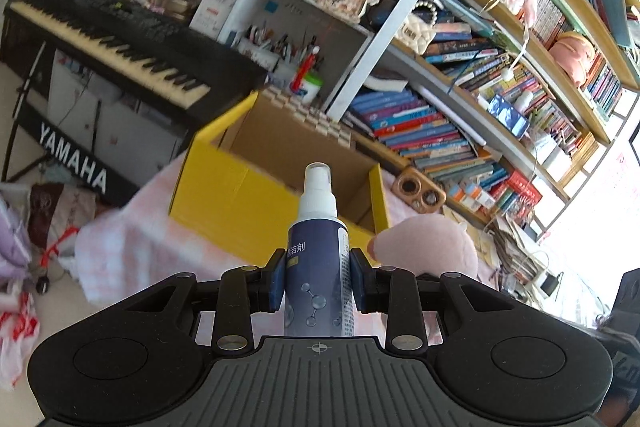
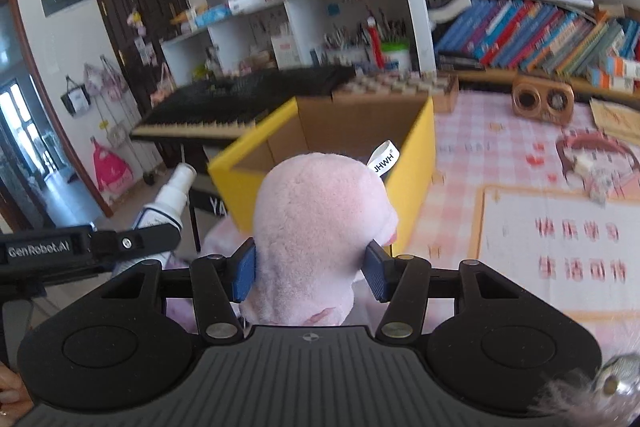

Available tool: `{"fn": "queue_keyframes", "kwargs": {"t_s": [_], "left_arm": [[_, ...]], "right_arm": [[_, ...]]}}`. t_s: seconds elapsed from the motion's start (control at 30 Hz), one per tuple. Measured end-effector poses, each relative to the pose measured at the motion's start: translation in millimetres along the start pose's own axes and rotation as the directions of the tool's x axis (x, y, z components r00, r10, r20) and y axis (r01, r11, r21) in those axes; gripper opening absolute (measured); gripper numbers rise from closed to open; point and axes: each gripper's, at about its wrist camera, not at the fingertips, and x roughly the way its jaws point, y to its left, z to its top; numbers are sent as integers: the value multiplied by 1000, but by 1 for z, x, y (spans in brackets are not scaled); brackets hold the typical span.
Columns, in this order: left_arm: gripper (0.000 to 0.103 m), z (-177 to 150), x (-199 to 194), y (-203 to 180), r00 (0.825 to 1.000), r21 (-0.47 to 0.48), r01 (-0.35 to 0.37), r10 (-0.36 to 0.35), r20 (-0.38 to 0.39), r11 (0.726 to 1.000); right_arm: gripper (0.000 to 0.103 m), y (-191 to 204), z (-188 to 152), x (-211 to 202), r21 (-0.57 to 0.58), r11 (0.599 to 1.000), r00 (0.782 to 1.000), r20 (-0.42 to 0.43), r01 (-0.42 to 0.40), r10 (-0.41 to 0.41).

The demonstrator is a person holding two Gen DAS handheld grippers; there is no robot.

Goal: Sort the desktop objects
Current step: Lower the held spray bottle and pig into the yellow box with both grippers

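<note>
left gripper [image 1: 318, 277]: clamped tight on a spray bottle [image 1: 318, 251], blue pads squeezing both sides of the dark blue body, white nozzle pointing up and away

right gripper [image 2: 310, 267]: jaws part way apart but closed onto a pink plush [image 2: 320, 223], pads dug into its sides, so yeah it's got it

bottle again: from the right wrist view you can see it poking out at the left, tilted [image 2: 170, 197], next to the plush

plush: white tag [image 2: 382, 157] sticking off the far side; in the left wrist view it sits just right of the bottle [image 1: 430, 247]

box [image 1: 224, 195]: yellow outside, brown cardboard inside, open top, sitting at the near left edge of the tabletop, right ahead of both grippers

tabletop [image 2: 460, 163]: pink checked cloth, a printed mat [image 2: 560, 251] toward the right side

clock [image 2: 542, 101]: little wooden thing at the far edge by the books

keyboard [image 1: 112, 39]: off the tabletop's left, past the box
</note>
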Motion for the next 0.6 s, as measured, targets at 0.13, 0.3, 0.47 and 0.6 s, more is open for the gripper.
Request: {"fn": "queue_keyframes", "kwargs": {"t_s": [0.13, 0.3, 0.47, 0.6], "left_arm": [[31, 25, 23, -2, 1000, 19, -2, 2, 21, 1000], [31, 54, 57, -5, 999, 46, -16, 14, 43, 999], [31, 79, 99, -3, 998, 62, -49, 47, 33, 997], [31, 92, 131, 2, 996, 86, -85, 85, -5, 993]], "right_arm": [[52, -9, 26, 22, -14, 1000, 1000, 26, -10, 11], [52, -24, 60, 56, -26, 999, 998, 52, -23, 24], [52, -32, 91, 103, -71, 997, 999, 38, -23, 26], [52, -39, 109, 146, -150, 988, 999, -25, -35, 32]]}}
